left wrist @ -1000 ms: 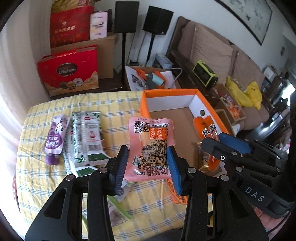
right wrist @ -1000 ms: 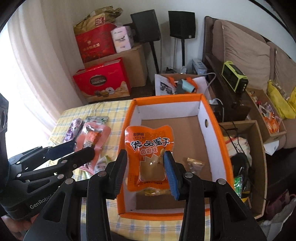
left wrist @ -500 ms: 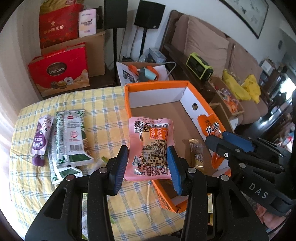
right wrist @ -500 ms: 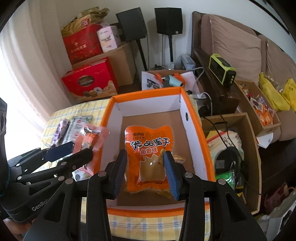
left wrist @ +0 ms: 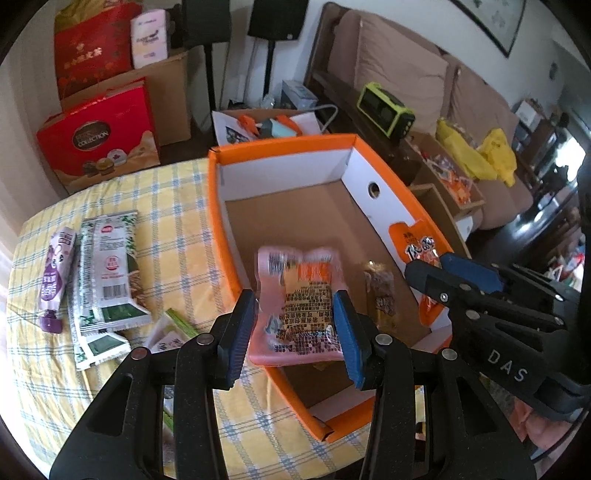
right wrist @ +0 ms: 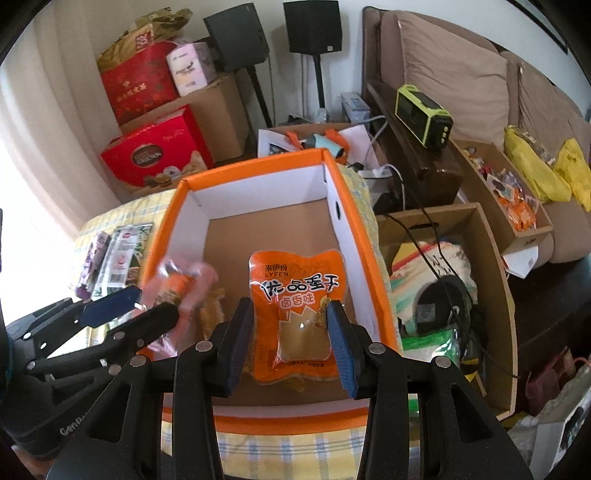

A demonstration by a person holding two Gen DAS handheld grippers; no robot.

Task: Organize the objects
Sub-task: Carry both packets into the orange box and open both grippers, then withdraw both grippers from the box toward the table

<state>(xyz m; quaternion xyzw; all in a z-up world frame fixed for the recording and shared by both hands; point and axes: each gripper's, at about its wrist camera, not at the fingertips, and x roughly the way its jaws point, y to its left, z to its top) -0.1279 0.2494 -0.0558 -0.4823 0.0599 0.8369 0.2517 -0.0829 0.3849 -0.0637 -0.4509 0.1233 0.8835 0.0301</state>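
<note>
Left wrist view: the left gripper [left wrist: 295, 328] is closed on a glossy pink plastic snack pouch [left wrist: 297, 295], held over the orange-rimmed cardboard box [left wrist: 391, 199] with its brown floor.

Right wrist view: the right gripper [right wrist: 291, 341] clamps a crinkled orange foil snack pouch [right wrist: 297, 295] above the same box, which stands on the yellow checked tablecloth [right wrist: 258, 448].

Beyond the surface's far edge stand a red gift box [left wrist: 98, 134], two speakers [right wrist: 312, 26], a sofa [right wrist: 454, 70] and a green radio [left wrist: 386, 117].

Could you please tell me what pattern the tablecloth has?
Yellow plaid tablecloth with blue and white lines, clearest in the left wrist view.
</note>
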